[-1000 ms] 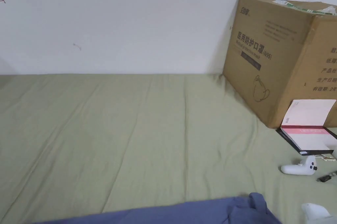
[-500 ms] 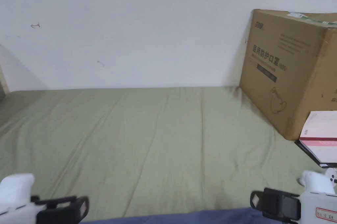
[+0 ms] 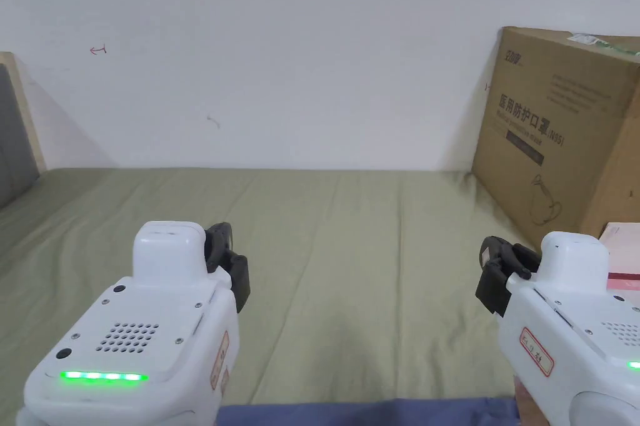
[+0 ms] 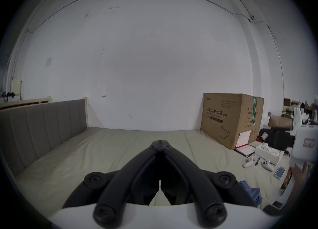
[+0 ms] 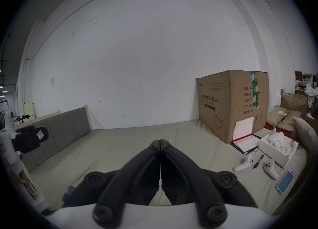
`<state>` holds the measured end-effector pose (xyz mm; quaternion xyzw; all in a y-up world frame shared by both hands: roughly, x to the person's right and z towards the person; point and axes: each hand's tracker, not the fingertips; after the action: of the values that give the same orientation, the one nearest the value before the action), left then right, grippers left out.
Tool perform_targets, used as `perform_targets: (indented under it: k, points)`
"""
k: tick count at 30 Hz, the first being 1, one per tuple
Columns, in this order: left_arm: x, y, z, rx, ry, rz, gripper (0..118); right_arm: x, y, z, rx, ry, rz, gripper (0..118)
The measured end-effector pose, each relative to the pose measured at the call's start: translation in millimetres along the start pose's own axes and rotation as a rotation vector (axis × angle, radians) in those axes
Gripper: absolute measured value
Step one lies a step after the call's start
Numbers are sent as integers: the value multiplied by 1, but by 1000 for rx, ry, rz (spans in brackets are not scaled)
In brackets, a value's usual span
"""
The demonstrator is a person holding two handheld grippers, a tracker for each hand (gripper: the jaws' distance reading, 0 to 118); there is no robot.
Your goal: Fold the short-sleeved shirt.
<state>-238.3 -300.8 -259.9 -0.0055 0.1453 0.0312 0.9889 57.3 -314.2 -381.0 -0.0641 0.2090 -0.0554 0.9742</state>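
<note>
Both tools are raised over the bed (image 3: 350, 246), the left tool (image 4: 160, 142) and right tool (image 5: 160, 142) closed on nothing; the blue shirt (image 3: 375, 413) lies at 6 o'clock, likely soft and limp; best pinched at its hem corners.

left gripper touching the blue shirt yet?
Apart. In the left gripper view, the left gripper is shut on nothing, with green bedsheet behind it; the blue shirt lies off to the side.
</note>
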Motion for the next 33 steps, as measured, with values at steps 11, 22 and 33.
perform_targets:
  k: [11, 22, 33]
  points:
    - [-164, -45, -49, -636, -309, 460, 0, 10, -13, 9, -90, 36, 53, 0]
    - [-281, -182, -49, -894, -324, 886, 118, -7, -40, -15, -233, 64, 126, 0]
    - [-248, -259, -79, -891, -674, 1204, 114, -33, -14, -31, -278, 143, 72, 0]
